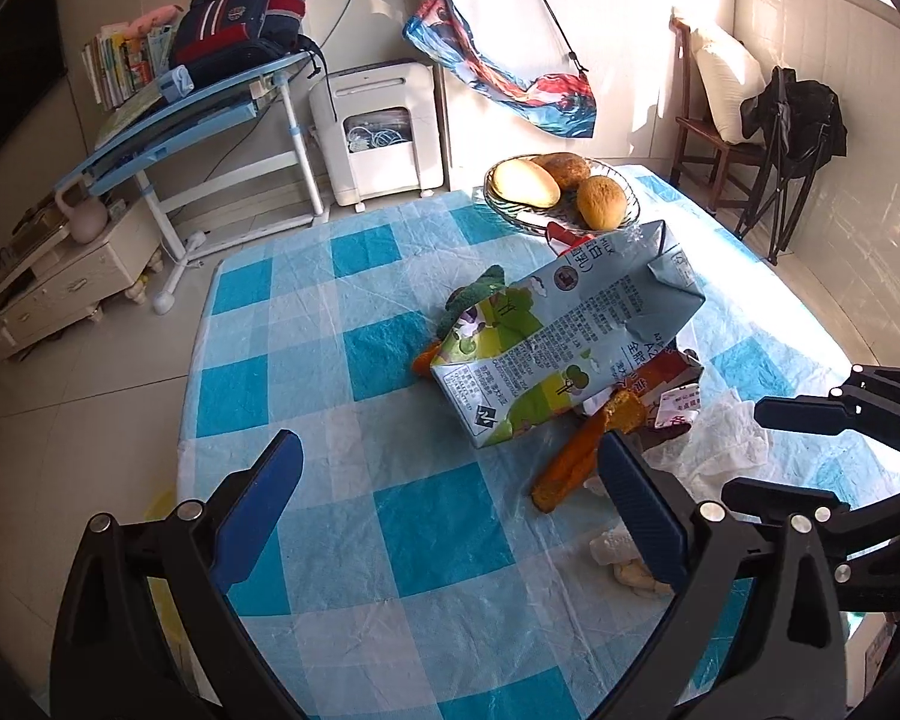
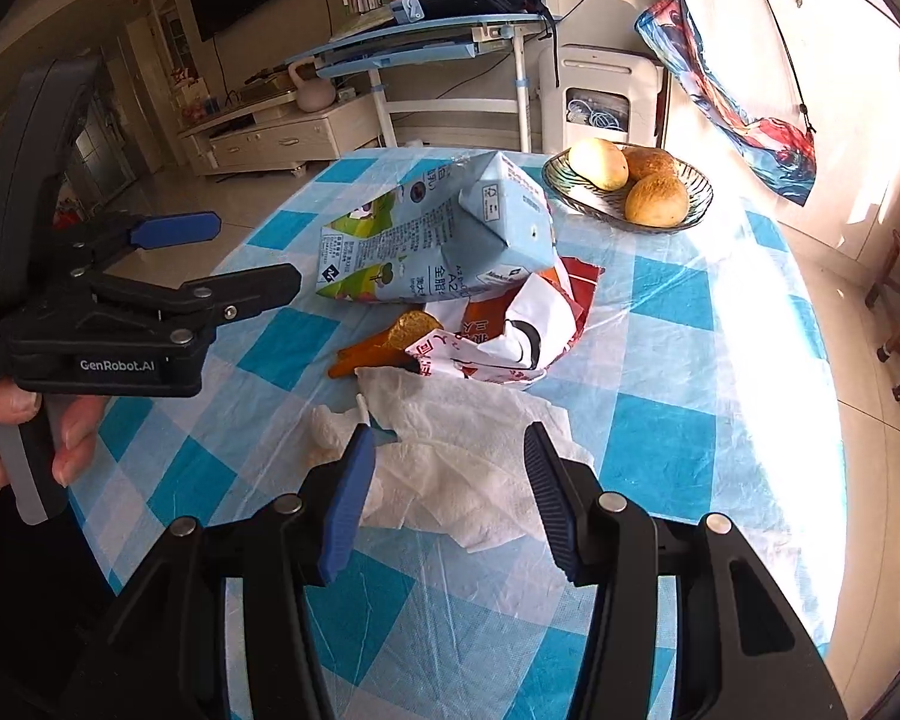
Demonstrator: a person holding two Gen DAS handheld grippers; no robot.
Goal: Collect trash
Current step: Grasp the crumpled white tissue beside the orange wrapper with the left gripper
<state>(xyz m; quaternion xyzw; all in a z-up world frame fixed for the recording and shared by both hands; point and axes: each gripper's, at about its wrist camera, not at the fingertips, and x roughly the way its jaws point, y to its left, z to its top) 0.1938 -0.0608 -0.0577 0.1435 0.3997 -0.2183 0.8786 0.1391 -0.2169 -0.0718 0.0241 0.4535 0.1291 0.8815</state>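
A crushed light-blue milk carton [image 1: 570, 330] [image 2: 432, 234] lies mid-table on a green scrap [image 1: 474, 297]. Beside it are a red-and-white wrapper [image 2: 510, 324] [image 1: 672, 384] and an orange peel strip [image 1: 576, 450] [image 2: 384, 342]. A crumpled white tissue [image 2: 468, 456] [image 1: 714, 438] lies nearest me. My right gripper [image 2: 447, 438] [image 1: 744, 450] is open, its fingers straddling the tissue without pressing it. My left gripper [image 1: 450, 441] [image 2: 258, 252] is open wide over bare cloth, just short of the carton and holding nothing. A small pale lump [image 1: 624, 564] [image 2: 330, 432] lies by the tissue.
The table has a blue-and-white checked cloth [image 1: 342, 396] [image 2: 690, 420]. A glass bowl [image 1: 630, 204] [image 2: 699, 204] with three fruits stands at its far side. Off the table are a blue desk [image 1: 180, 120], a white appliance [image 1: 384, 126] and a wooden chair [image 1: 708, 150].
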